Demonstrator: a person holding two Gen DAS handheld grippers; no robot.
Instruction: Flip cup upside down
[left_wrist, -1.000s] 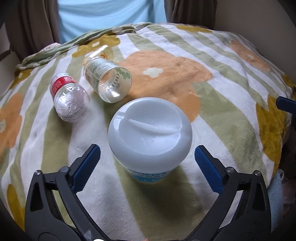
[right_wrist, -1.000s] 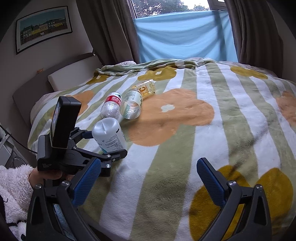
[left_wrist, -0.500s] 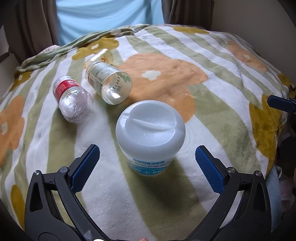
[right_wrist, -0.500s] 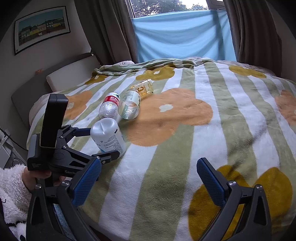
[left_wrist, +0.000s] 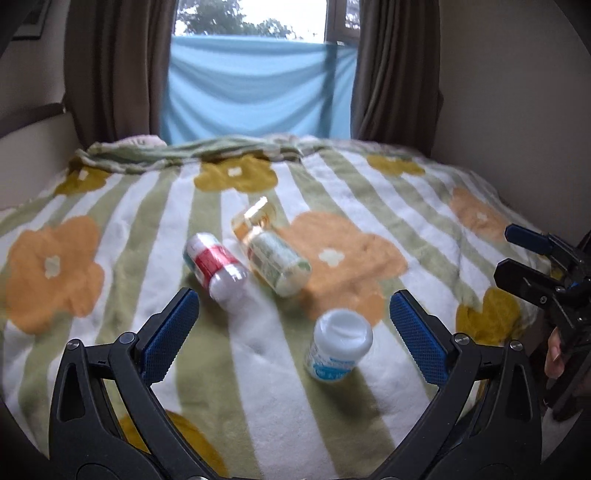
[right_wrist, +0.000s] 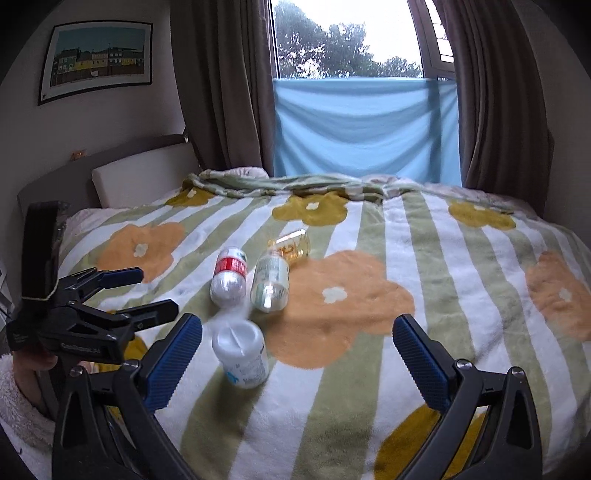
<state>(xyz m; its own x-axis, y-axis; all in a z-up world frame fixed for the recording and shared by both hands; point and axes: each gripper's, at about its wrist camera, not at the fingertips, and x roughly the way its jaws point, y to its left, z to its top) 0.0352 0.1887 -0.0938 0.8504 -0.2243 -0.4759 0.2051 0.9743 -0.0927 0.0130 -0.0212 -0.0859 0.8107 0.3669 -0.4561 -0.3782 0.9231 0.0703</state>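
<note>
A white plastic cup (left_wrist: 338, 349) (right_wrist: 242, 356) with a blue label stands bottom-up on the striped flower blanket (left_wrist: 369, 413), leaning slightly. My left gripper (left_wrist: 291, 325) is open and empty, held back from the cup, which sits low and right between its blue pads (left_wrist: 170, 332). In the right wrist view the left gripper (right_wrist: 147, 293) hovers left of the cup, clear of it. My right gripper (right_wrist: 297, 343) is open and empty too, with the cup near its left finger. It also shows at the edge of the left wrist view as the right gripper (left_wrist: 517, 254).
Three bottles lie on their sides beyond the cup: a red-labelled one (left_wrist: 216, 267), a green-labelled one (left_wrist: 277, 264) and a small amber one (left_wrist: 256, 219). A pale pillow (right_wrist: 140, 181), brown curtains and a blue cloth over the window stand at the far side. The bed edge drops off at the right.
My left gripper has pulled back and tilted up from the cup, which now looks much smaller. The cup stays bottom-up. The right gripper has barely shifted.
</note>
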